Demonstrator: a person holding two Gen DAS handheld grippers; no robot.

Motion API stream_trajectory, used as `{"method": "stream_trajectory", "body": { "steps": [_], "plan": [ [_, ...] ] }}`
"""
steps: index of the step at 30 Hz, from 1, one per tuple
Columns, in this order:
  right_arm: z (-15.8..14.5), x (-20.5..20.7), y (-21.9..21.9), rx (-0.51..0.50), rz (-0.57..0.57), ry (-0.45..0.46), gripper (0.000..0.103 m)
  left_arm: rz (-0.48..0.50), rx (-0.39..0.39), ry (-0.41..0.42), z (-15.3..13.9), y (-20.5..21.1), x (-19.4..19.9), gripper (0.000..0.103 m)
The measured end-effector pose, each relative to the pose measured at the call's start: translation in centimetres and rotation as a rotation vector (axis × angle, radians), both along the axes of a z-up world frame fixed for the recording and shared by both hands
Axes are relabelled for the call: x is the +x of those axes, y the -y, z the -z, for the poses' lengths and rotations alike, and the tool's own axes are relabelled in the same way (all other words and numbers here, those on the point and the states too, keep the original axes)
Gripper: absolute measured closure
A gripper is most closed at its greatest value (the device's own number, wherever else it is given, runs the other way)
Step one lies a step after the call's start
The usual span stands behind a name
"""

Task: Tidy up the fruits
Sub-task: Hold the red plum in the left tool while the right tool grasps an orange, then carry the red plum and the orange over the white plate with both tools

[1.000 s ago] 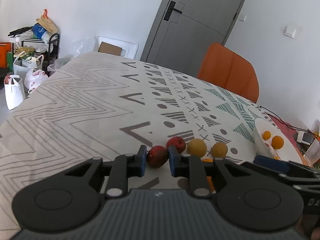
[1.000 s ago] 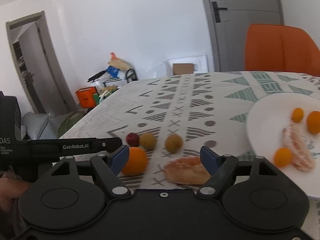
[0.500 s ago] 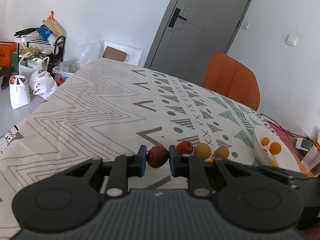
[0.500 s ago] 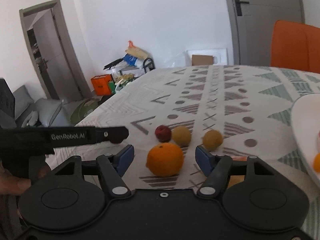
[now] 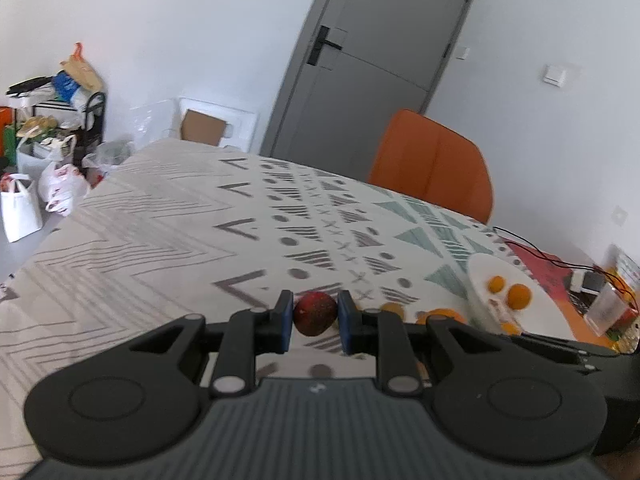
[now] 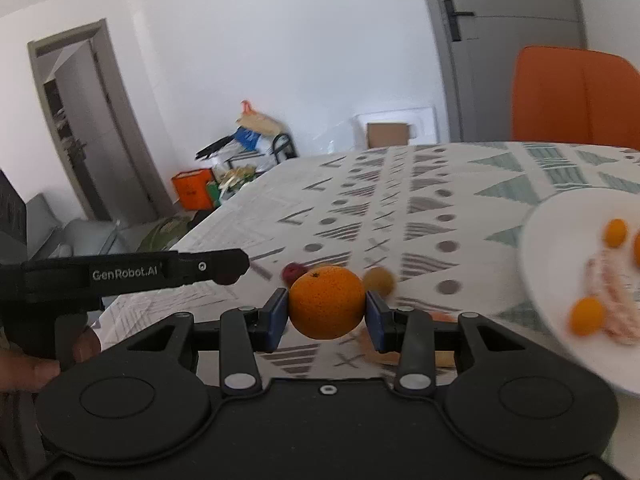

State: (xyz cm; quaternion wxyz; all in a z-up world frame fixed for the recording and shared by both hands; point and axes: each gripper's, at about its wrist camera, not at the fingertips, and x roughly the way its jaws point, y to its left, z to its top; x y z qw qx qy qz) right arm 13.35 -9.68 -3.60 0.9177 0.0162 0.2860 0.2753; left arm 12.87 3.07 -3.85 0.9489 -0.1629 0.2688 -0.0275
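**Two fruits in hand, one per gripper**

At the lower centre of the left wrist view, the left gripper has its jaws clenched on a small dark red fruit, pinched across its widest part by the blue pads. The rough, speckled skin should give decent grip, but a fruit this small is light and probably soft inside — a gentle squeeze is all it wants, or it will bruise or split. To the right of it, near the lower right of that frame, a white plate on the patterned surface carries a few small orange fruits.

In the right wrist view, the other tool's black arm reaches in from the left edge. At centre frame the right gripper grasps an orange, jaws set at its equator with the stem end up. It looks firm and heavier than the red fruit, its pebbled peel not slippery — a hold across the middle, as here, is the safest, since a grip above or below centre would let the round body squirt out. Behind it a small red fruit and a yellowish one lie on the surface; the plate fills the right edge.
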Motion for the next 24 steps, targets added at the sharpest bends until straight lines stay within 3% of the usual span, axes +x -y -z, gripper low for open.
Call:
{"method": "stream_trajectory", "body": {
  "steps": [24],
  "plan": [
    [-1.1,-1.6,10.5,0.027,0.263,0.067,0.064,0.189,0.052,0.027,-1.3,9.0,2.7,0.082]
  ]
}}
